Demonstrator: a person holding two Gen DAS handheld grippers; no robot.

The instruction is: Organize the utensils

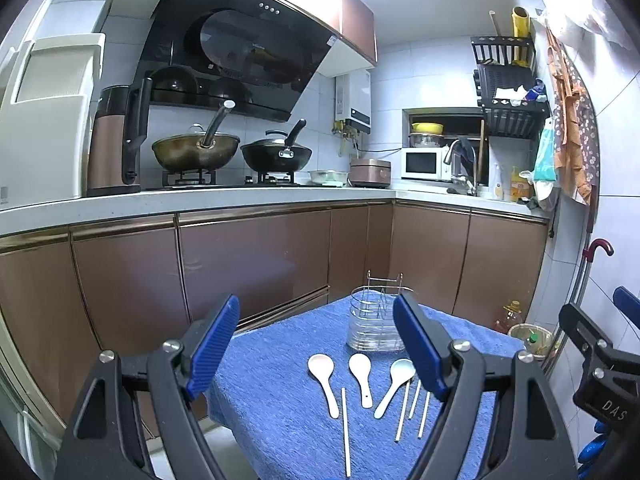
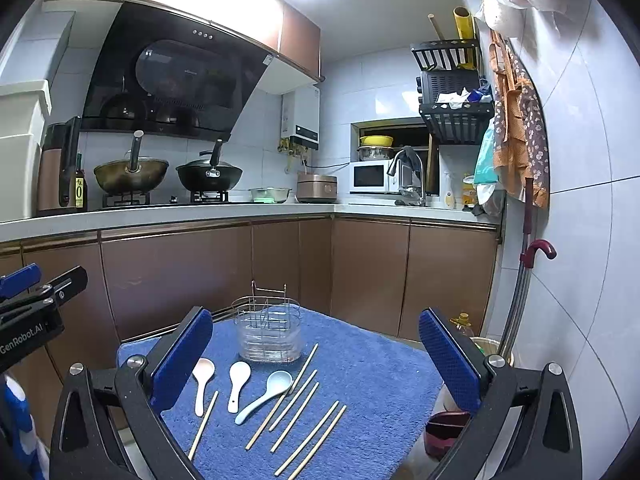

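From where I sit nothing has been picked up yet; I judge this the approach before the first grasp. My left gripper [image 1: 316,346] hangs above the near edge of the blue towel [image 2: 380,364], spread wide and holding nothing. On the towel, going left to right, lie one lone chopstick [image 2: 204,424], three white spoons [image 2: 239,384] side by side with bowls toward the holder, then the remaining chopsticks [image 2: 310,436] fanned out loosely. Behind the spoons stands the wire utensil holder [image 2: 267,330] in its clear tray, upright and seemingly empty. My right gripper [image 2: 316,360] is likewise spread, nothing between its pads. Next I would lower one gripper onto a spoon handle, close, and carry it into the holder.
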